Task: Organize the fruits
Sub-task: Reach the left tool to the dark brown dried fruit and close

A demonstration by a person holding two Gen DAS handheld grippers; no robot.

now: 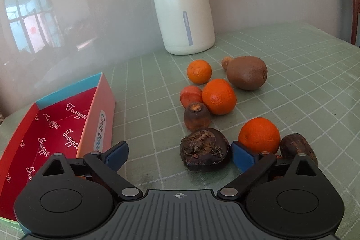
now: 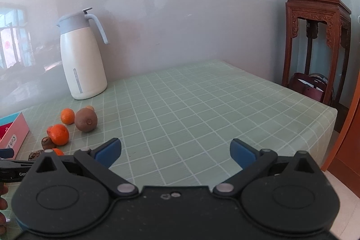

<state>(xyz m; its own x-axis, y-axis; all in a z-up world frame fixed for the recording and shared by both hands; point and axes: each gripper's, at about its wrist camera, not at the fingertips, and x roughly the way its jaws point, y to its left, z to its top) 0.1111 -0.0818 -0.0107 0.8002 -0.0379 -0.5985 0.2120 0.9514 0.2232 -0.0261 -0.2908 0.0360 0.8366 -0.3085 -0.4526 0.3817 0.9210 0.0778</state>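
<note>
Nearest the left wrist camera, the left claw [image 1: 180, 155] is standing wide open, gripping nothing, with a dark water chestnut [image 1: 205, 149] sitting on the table [image 1: 292, 87] between its blue fingertips [image 1: 241, 155], just beside the right one and well apart from the left one. Just behind that fingertip an orange [image 1: 259, 134] is resting, with a second dark water chestnut [image 1: 298, 147] touching it. Farther toward the wall edge of the table, a browned carrot stub [image 1: 197, 115], an orange carrot piece [image 1: 190, 95] and a larger orange [image 1: 219, 96] are clustering together, then a small orange [image 1: 199, 71] and a kiwi [image 1: 246, 72] with a small tan piece [image 1: 226, 62] behind it. A red-lined cardboard box [image 1: 56, 129] is lying open near the table's left edge. A white thermos jug [image 1: 182, 8] is standing at the wall edge. The right claw [image 2: 175, 153] is also gaping wide and empty above bare green checked tablecloth, well apart from the fruit.
</note>
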